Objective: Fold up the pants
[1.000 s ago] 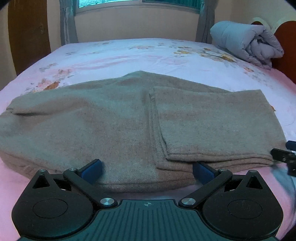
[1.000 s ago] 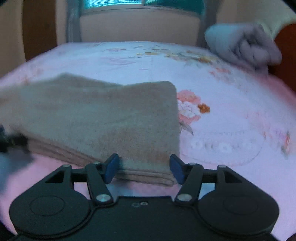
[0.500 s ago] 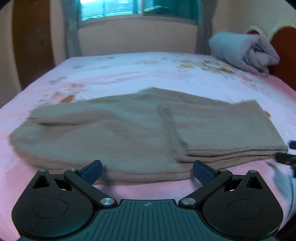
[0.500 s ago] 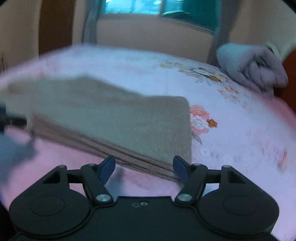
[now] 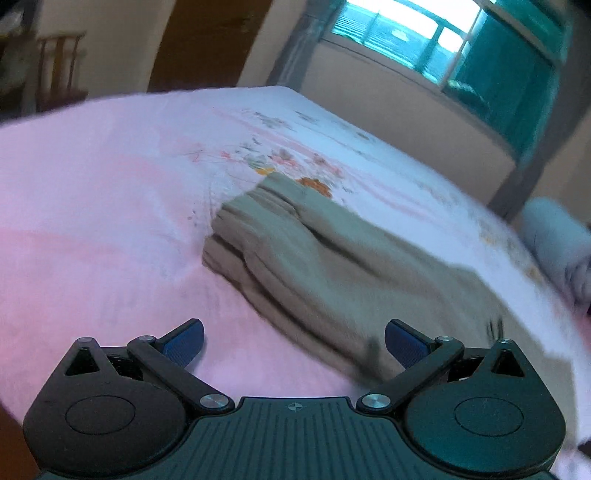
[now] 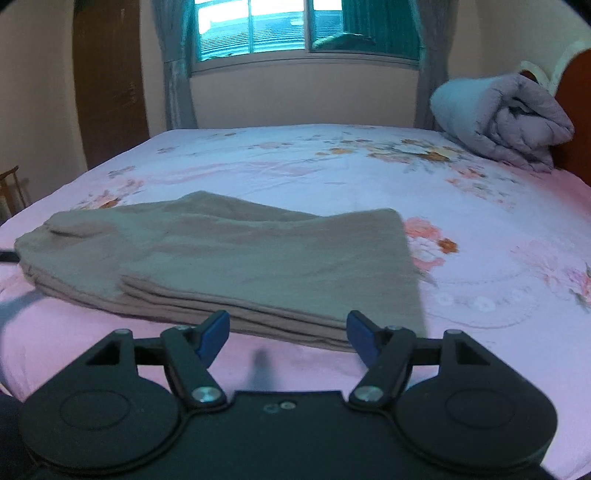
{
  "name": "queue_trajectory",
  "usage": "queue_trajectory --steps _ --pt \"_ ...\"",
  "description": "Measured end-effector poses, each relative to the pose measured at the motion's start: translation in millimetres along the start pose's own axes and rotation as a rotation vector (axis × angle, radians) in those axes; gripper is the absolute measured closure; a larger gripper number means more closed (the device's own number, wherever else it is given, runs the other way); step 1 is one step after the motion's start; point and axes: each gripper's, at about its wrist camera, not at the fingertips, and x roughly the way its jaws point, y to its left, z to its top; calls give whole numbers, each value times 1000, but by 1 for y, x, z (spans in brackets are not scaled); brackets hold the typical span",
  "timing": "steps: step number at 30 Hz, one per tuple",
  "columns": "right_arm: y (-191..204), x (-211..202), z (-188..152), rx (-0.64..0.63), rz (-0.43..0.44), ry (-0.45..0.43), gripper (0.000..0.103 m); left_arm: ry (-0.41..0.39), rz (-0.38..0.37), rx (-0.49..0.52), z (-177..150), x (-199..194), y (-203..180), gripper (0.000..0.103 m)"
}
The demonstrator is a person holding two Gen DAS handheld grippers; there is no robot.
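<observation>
The tan pants [image 6: 229, 254] are lying flat on the pink flowered bed [image 6: 498, 295], partly folded: the right-hand part is doubled over itself into a thicker stack with several layered edges showing along the near side, while the left-hand part is spreading out in a single rounded end toward the left edge of the bed. In the right wrist view the pants are sitting at the near left of the mattress, with bare sheet stretching to the right and far behind them.

The right claw [image 6: 288, 330] is hovering just in front of the near edge of the folded stack, its blue fingertips [image 6: 214, 330] standing well apart and gripping nothing; the cloth is lying beyond them, not between them.

The left claw [image 5: 293, 341] is also standing wide apart with nothing in it. Its view is tilted and blurred. One blue fingertip [image 5: 186, 341] is showing over bare pink sheet, and the other is showing over the near edge of the pants [image 5: 314, 258]; whether it is touching the cloth I cannot tell. The rounded end of the pants is lying farther away.

At the far right of the bed a rolled grey quilt [image 6: 502, 118] is resting beside a headboard [image 6: 576, 110]. A window [image 6: 303, 29] with grey curtains is standing in the far wall.
</observation>
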Motion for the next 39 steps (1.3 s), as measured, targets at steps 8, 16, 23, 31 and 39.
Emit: queue_trajectory --steps 8,16,23,31,39 --pt "35 6 7 -30 11 9 39 52 -135 -295 19 63 43 0" --pt "51 21 21 52 -16 -29 39 48 -169 -348 37 107 51 0" --pt "77 53 27 86 -11 -12 39 1 -175 -240 31 90 58 59" --pt "113 79 30 43 6 15 33 -52 -201 -167 42 56 46 61" --pt "136 83 26 -61 -64 26 34 -56 -221 -112 51 31 40 61"
